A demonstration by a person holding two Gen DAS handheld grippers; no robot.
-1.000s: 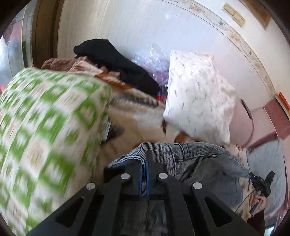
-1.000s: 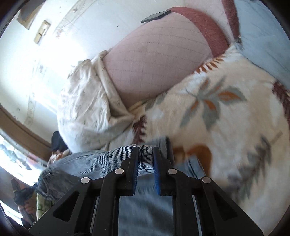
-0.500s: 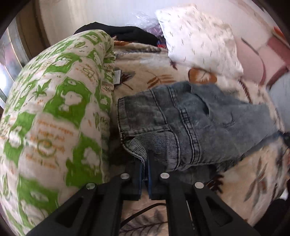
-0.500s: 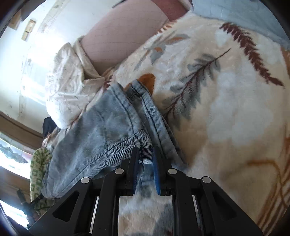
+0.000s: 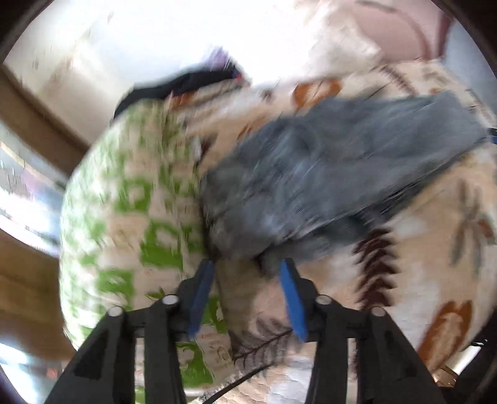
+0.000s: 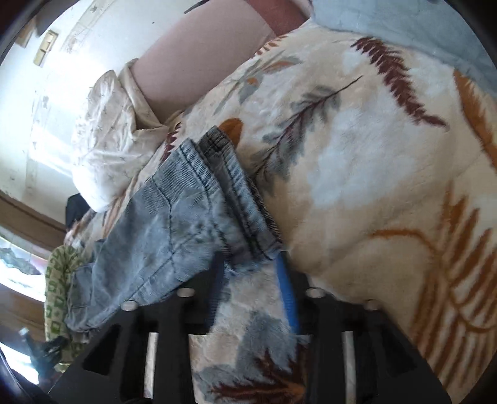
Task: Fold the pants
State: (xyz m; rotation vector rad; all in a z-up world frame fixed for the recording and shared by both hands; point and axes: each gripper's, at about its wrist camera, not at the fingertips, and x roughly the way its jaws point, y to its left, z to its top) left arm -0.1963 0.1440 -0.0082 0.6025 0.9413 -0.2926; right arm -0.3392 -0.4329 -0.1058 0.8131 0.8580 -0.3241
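1. Your pants (image 6: 174, 236) are faded blue-grey denim with darker blue stitching along the seams.
2. The blanket (image 6: 357, 174) under them is cream, patterned with brown, rust-orange and grey-blue leaf sprays.
3. To the left, a rolled quilt (image 5: 124, 223) shows bright green blocks on off-white.
4. At the far side, a pillow (image 6: 105, 146) is white with tiny scattered marks, and beside it a cushion (image 6: 198, 59) is dusty pink.
5. A pale blue cloth (image 6: 413, 28) lies at the far right.
6. Both grippers, left (image 5: 245, 273) and right (image 6: 251, 267), are black with blue pads.
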